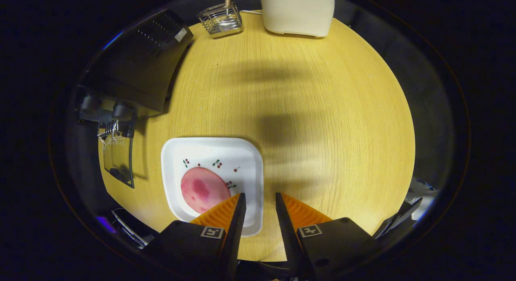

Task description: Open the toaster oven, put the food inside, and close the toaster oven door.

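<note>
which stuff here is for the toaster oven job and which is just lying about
For the job:
- toaster oven, door already open
- its glass door
- pink food slice
- white plate under it
- gripper, open above the plate's edge

Lying about:
- wire basket
- white appliance

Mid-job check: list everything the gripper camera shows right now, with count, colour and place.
Round wooden table: one, yellow-tan, under everything.
Black toaster oven: one, far left of the table, glass door down and open.
Square white plate with cherry print: one, just ahead of the fingers.
Round pink slice of food: one, on the plate, beside the left finger.
Wire basket: one, silver, far edge, holding a wooden-handled utensil.
Cream appliance: one, far edge, right of the basket.
Gripper: one, fingers apart, holding nothing, over the plate's near right corner.
</note>
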{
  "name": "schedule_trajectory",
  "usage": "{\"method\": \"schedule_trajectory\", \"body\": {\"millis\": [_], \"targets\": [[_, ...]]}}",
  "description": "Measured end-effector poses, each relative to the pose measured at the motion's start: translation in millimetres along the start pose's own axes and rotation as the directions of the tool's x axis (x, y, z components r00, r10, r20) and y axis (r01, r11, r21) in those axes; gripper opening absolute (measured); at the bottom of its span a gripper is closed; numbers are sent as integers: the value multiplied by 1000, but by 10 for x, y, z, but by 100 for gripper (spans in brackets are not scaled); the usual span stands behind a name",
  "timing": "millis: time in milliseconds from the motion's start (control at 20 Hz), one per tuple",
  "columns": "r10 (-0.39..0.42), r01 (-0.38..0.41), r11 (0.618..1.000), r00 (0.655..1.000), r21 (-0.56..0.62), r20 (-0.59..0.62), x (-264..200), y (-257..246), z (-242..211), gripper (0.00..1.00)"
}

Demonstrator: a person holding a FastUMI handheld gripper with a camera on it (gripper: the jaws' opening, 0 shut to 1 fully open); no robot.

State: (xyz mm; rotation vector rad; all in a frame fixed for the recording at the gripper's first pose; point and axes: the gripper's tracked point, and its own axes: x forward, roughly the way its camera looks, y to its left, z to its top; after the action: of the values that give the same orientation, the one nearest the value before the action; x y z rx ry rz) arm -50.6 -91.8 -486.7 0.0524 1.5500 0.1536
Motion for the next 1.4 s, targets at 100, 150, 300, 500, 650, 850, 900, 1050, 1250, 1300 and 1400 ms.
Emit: {"method": "schedule_trajectory", "body": {"millis": [100, 150, 300, 500, 650, 850, 900, 1050, 1250, 1300, 1400], "targets": [[19, -19, 999, 1000, 40, 5, -14, 36, 55, 32], [20, -21, 997, 1000, 70, 11, -30, 36, 49, 18], [94, -95, 994, 995, 52, 33, -40, 32, 52, 11], [211, -213, 959, 977, 189, 32, -92, 78, 7, 5], [300, -314, 909, 949, 274, 95, -226, 95, 53, 5], [342, -376, 869, 926, 321, 159, -385, 149, 23, 5], [356, -397, 854, 917, 338, 178, -437, 206, 19, 5], [382, -441, 815, 897, 375, 224, -578, 402, -27, 5], [396, -470, 786, 882, 402, 257, -677, 738, -152, 5], [399, -475, 777, 879, 414, 260, -705, 831, -188, 5], [412, -490, 744, 872, 454, 266, -757, 1045, -256, 5]]}}
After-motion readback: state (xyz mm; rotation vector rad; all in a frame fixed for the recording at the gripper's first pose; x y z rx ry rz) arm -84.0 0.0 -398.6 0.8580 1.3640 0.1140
